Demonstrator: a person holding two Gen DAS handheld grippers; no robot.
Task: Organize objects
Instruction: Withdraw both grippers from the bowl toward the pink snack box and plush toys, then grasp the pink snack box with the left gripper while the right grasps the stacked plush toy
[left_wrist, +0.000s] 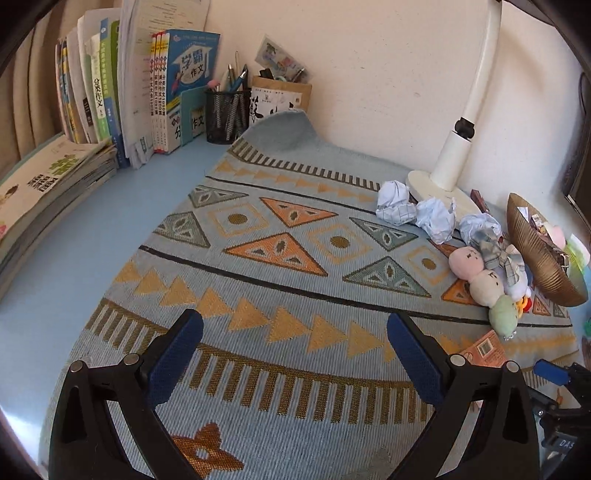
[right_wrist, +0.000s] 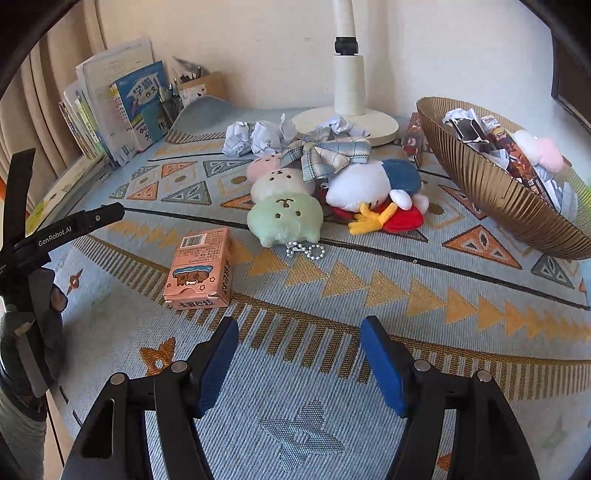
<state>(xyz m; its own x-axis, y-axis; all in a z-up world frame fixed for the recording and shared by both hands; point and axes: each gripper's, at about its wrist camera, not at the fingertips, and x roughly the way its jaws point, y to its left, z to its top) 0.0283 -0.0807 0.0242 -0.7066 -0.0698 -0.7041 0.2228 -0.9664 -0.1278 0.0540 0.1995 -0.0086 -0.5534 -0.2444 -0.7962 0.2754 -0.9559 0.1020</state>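
My left gripper (left_wrist: 295, 325) hangs open over the patterned woven mat (left_wrist: 295, 229), with nothing between its blue pads. My right gripper (right_wrist: 300, 326) is open too, over bare mat. Just ahead and to its left lies a pink card box (right_wrist: 201, 269). Beyond that lie a plush chain of pink, cream and green heads (right_wrist: 282, 218), a white duck plush (right_wrist: 369, 188), a plaid bow (right_wrist: 325, 155) and three crumpled paper balls (right_wrist: 258, 138). A gold ribbed bowl (right_wrist: 498, 195) at the right holds wrappers, paper and a pink plush.
A white lamp base (right_wrist: 347, 122) stands behind the toys by the wall. Upright books (left_wrist: 92, 92), a flat stack of books (left_wrist: 48, 199) and a mesh pen holder (left_wrist: 227, 114) line the back left. The left tool's black frame (right_wrist: 66, 229) shows at the right view's left edge.
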